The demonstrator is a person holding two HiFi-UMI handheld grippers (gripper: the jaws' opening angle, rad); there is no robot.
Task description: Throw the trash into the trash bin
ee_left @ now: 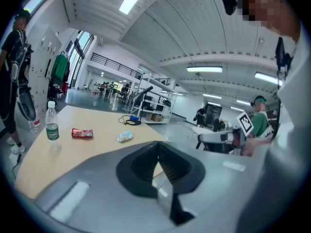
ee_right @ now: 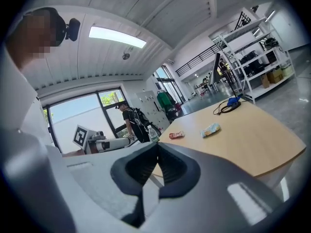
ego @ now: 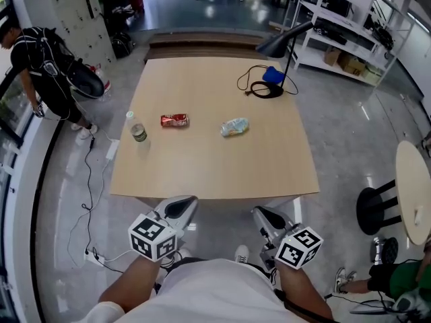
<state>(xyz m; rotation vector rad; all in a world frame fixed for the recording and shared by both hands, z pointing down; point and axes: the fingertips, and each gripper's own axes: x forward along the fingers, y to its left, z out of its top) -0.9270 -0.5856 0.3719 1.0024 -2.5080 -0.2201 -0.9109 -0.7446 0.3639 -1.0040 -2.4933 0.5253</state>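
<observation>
On the wooden table (ego: pixel 202 167) lie a crushed red can (ego: pixel 174 120), a crumpled pale wrapper (ego: pixel 234 127) and a small clear water bottle (ego: pixel 137 128) that stands upright near the left edge. The same three show far off in the left gripper view: can (ee_left: pixel 82 133), wrapper (ee_left: pixel 125 136), bottle (ee_left: pixel 51 122). My left gripper (ego: pixel 182 207) and right gripper (ego: pixel 264 215) hang side by side in front of the table's near edge, well short of the trash. Both are shut with nothing between the jaws. No trash bin is in view.
A black desk lamp (ego: pixel 279 42) with a blue object (ego: pixel 273 75) and cable sits at the table's far right corner. A person with a backpack (ego: pixel 47 73) stands at the left. A round table (ego: pixel 412 190) and black stool (ego: pixel 376 207) are at the right. Shelving (ego: pixel 350 25) lines the back.
</observation>
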